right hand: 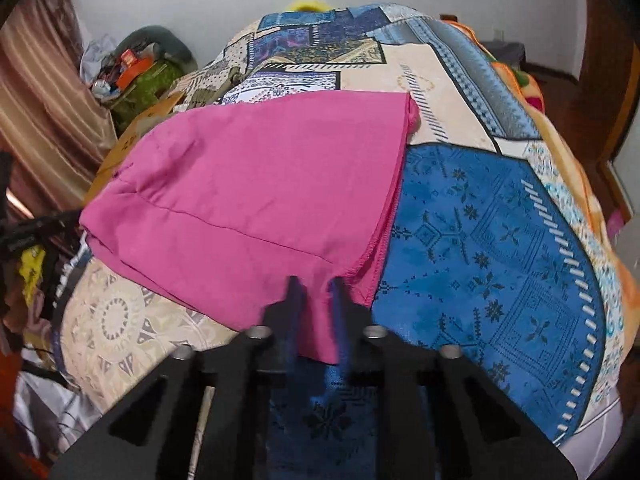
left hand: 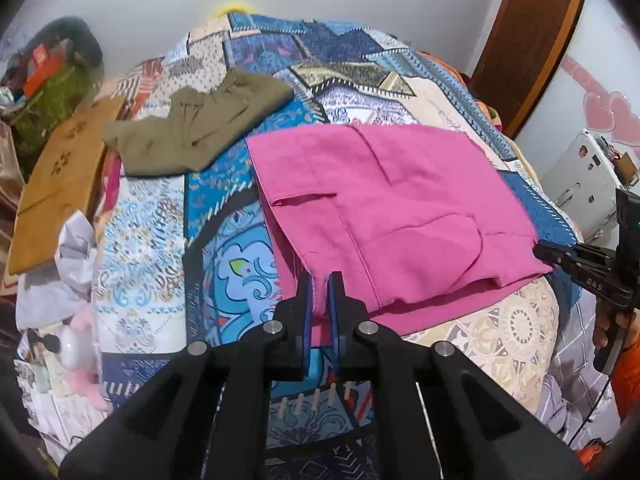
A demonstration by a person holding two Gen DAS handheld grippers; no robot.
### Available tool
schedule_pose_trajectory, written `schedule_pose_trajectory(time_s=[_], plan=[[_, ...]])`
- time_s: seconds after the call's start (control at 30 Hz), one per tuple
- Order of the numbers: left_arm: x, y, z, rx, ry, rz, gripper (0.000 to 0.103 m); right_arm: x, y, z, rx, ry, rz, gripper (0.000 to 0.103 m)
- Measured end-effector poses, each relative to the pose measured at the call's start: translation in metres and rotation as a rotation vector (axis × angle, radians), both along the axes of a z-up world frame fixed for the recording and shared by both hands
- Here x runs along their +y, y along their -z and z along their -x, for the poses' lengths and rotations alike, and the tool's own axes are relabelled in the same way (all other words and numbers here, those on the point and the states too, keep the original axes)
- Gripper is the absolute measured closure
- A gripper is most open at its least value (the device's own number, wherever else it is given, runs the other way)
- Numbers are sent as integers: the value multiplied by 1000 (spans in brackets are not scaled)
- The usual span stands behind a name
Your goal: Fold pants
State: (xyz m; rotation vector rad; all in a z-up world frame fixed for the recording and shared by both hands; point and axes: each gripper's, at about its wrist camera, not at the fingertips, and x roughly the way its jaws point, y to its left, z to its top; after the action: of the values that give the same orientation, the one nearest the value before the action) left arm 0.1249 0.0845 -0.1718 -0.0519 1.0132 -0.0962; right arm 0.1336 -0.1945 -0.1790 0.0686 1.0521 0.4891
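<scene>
On the patchwork-print bedspread [left hand: 152,216] lie the folded pink fabric pants [left hand: 400,208], olive garment [left hand: 200,128] far left; the left tool [left hand: 320,292] and right tool [right hand: 314,296] each clench the pants' near edge

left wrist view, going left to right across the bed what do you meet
brown cardboard sheet → olive pants → pink pants, whose near edge the left claw pinches → right claw at the pink pants' right edge
</scene>
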Motion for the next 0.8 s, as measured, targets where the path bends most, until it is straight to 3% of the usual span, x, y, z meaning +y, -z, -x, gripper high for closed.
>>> schedule_pose_trajectory(time_s=[0.2, 0.33, 0.4, 0.53, 0.67, 0.73, 0.8], plan=[[6, -5, 3, -8, -9, -29, 96, -3, -2, 1, -59, 27, 60, 99], [7, 27, 1, 90, -23, -36, 96, -8, 8, -2, -45, 35, 69, 99], [8, 37, 3, 90, -34, -25, 96, -7, 11, -3, -54, 40, 108, 99], [11, 25, 3, 77, -38, -21, 96, -11, 9, -6, -29, 37, 97, 99], [9, -2, -2, 19, -29, -57, 94, -9, -12, -7, -76, 7, 117, 99], [6, -15, -6, -1, -13, -29, 87, -5, -29, -8, -119, -8, 115, 95], [-3, -23, -11, -25, 8, 2, 63, 2, -44, -10, -140, -28, 68, 86]])
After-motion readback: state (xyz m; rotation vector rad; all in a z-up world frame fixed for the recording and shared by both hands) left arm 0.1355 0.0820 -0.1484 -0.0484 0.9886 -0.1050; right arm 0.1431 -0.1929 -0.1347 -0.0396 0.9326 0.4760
